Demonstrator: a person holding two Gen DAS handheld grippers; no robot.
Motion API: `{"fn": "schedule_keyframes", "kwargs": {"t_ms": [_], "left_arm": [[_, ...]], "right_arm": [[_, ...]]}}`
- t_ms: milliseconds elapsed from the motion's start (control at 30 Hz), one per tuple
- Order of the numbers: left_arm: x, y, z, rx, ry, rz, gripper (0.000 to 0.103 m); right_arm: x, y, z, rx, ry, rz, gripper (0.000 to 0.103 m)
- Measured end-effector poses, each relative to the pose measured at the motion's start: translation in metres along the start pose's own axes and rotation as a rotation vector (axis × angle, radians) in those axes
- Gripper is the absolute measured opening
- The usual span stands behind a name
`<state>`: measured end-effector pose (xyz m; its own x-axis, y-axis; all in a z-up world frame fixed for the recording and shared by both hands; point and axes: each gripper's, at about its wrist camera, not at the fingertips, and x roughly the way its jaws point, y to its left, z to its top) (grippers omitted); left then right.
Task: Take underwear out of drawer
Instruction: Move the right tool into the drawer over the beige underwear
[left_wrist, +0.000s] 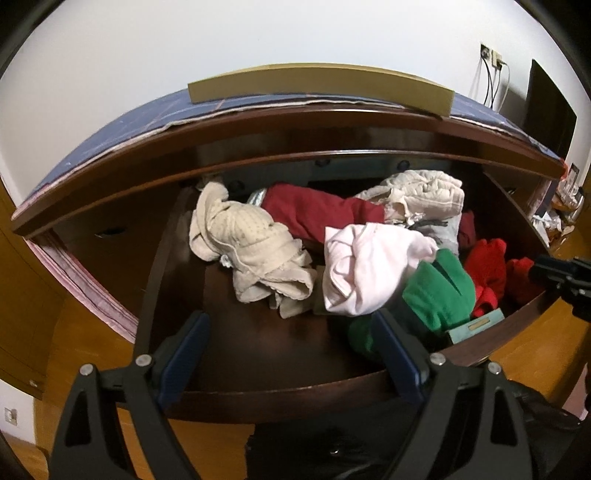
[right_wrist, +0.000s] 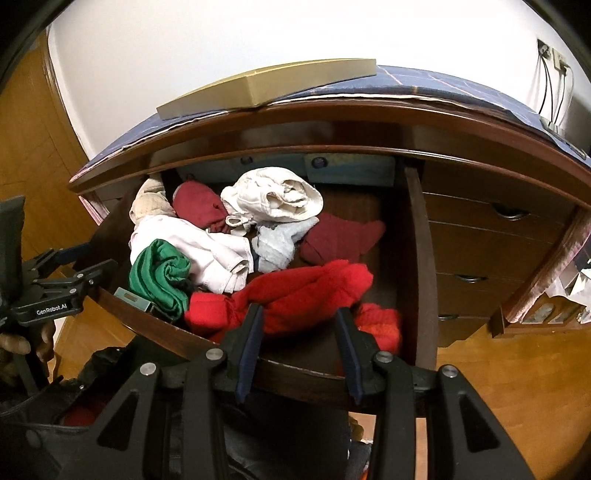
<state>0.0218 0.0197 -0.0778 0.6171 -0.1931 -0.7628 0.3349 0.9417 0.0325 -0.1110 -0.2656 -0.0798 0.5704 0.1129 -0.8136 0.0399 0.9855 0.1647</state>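
Through the left wrist camera we are looking down into a dark wooden drawer (left_wrist: 236, 350) that is standing pulled out of a chest. Our left gripper (left_wrist: 291, 354) is hovering over the drawer's bare left front floor with its blue-padded fingers spread wide and nothing between them. The underwear is lying in a loose heap toward the middle and right of the drawer. A crumpled cream piece with small dots (left_wrist: 247, 243) is sitting nearest the bare floor, and a pale pink piece (left_wrist: 365, 266) is bunching up just beside it. A dark red piece (left_wrist: 317, 212) is stretching across behind them, and an off-white ribbed piece (left_wrist: 424, 194) is resting at the back right. A green piece (left_wrist: 439, 291) is touching the pink one, with bright red fabric (left_wrist: 487, 273) lying beyond it at the right end. A flat tan box (left_wrist: 317, 86) is sitting on the blue cloth (left_wrist: 110, 136) covering the chest top.

Through the right wrist camera we are seeing the same drawer (right_wrist: 421, 258) from its right end. Our right gripper (right_wrist: 299, 343) is hanging just over the front edge with its fingers apart, and they are flanking, not pinching, the bright red fleecy piece (right_wrist: 295, 291) at the front. The green piece (right_wrist: 159, 277) is lying rolled at the left front, showing dark stripes. The pale pink piece (right_wrist: 207, 254) is sitting behind it. A light blue piece (right_wrist: 277, 247) is lying in the middle, and a second dark red piece (right_wrist: 340, 238) is lying flat to its right. The off-white piece (right_wrist: 273, 195) is mounding at the back. The left gripper (right_wrist: 70, 266) is showing at the left edge.
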Motion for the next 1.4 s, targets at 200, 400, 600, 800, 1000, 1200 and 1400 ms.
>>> {"fn": "schedule_keyframes", "kwargs": {"t_ms": [200,400,600,800,1000,1200,1400], "left_arm": [[-0.003,-0.002,0.001,0.030,0.010,-0.013,0.090],[-0.017,-0.005,0.005,0.103,-0.030,-0.015,0.091],[-0.019,0.002,0.012,0.098,-0.041,-0.012,0.091],[-0.018,-0.003,0.024,0.135,-0.053,-0.015,0.091],[-0.019,-0.006,0.035,0.167,-0.062,-0.006,0.091],[-0.015,0.011,0.042,0.131,-0.040,0.019,0.092],[0.001,0.043,0.046,0.035,0.010,0.034,0.092]], "right_arm": [[-0.001,-0.003,-0.001,0.008,-0.020,-0.010,0.051],[-0.008,-0.012,0.003,0.092,-0.033,0.039,0.052],[-0.024,-0.011,0.010,0.126,-0.107,0.072,0.052],[-0.026,0.006,0.032,0.036,-0.142,0.078,0.052],[0.003,0.042,0.073,-0.209,-0.099,0.052,0.059],[0.060,0.065,0.101,-0.447,0.036,-0.014,0.060],[0.109,0.074,0.109,-0.563,0.154,-0.086,0.068]]}}
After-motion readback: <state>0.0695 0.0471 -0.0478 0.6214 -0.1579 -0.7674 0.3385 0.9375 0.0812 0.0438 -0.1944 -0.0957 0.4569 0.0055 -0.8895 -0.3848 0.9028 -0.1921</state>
